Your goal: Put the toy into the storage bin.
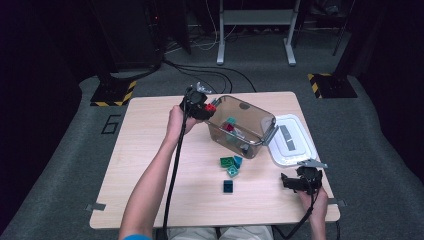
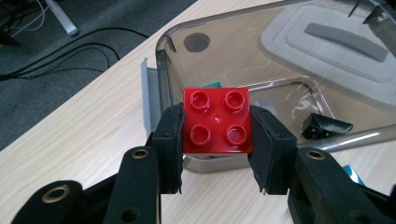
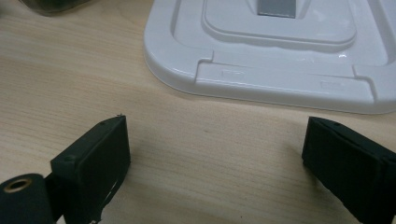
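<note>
The red brick [image 2: 216, 122], pinched by the left gripper [image 2: 215, 140] at the bin [image 1: 260, 131] rim, could be dropped outside if released early.

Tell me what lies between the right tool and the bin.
High view: bare tabletop lies between the right tool and bin; the white lid sits alongside.

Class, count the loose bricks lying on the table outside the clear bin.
4: three green and teal bricks clustered just in front of the clear bin, and one dark teal brick nearer the person. The bin could hide others behind it.
</note>
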Demonstrator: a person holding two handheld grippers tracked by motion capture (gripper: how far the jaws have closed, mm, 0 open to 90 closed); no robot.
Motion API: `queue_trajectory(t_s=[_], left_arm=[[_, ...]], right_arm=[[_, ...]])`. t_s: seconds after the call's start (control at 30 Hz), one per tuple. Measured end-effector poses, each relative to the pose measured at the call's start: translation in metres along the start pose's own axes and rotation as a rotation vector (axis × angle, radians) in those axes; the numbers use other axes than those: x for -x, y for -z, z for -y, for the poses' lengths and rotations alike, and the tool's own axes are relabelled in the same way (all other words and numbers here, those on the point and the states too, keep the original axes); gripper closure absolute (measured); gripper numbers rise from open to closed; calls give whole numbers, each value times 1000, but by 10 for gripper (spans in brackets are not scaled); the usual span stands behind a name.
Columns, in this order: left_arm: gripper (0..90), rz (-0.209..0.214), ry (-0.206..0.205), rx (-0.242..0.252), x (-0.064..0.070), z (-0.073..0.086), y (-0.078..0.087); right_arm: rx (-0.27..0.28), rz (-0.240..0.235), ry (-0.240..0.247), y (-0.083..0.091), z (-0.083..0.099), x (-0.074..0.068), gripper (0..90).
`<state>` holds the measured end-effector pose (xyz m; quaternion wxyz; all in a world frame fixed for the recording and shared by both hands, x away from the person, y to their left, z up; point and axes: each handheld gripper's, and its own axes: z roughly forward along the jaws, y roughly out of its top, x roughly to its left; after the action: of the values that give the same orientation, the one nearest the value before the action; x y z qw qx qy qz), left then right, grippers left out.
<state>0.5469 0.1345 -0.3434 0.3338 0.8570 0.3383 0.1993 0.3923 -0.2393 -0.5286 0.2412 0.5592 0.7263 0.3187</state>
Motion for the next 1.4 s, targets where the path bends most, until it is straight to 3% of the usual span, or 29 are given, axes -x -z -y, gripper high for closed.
queue_trajectory(t_s=[0.43, 0.63, 0.8, 0.9, 1.03, 1.23, 1.3, 1.4], left_arm=[[586, 15, -4, -41, 4, -10, -28], [580, 30, 8, -94, 1, -10, -50], [359, 57, 55, -147, 1, -8, -61], [265, 63, 50, -162, 3, -6, -59], [196, 67, 44, -139, 7, -4, -48], [145, 67, 37, -105, 14, 5, -25], [137, 67, 18, -101, 18, 14, -13], [127, 81, 25, -91, 21, 24, -6]], right_arm=[[1, 1, -1, 0, 0, 0, 72], [0, 2, -1, 0, 0, 0, 73], [-1, 3, 3, 0, 0, 0, 74], [-1, 4, 6, 0, 0, 0, 75], [-1, 4, 5, 0, 0, 0, 75], [-1, 4, 6, 0, 0, 0, 76], [-1, 5, 5, 0, 0, 0, 77], [0, 6, 5, 1, 0, 0, 77]])
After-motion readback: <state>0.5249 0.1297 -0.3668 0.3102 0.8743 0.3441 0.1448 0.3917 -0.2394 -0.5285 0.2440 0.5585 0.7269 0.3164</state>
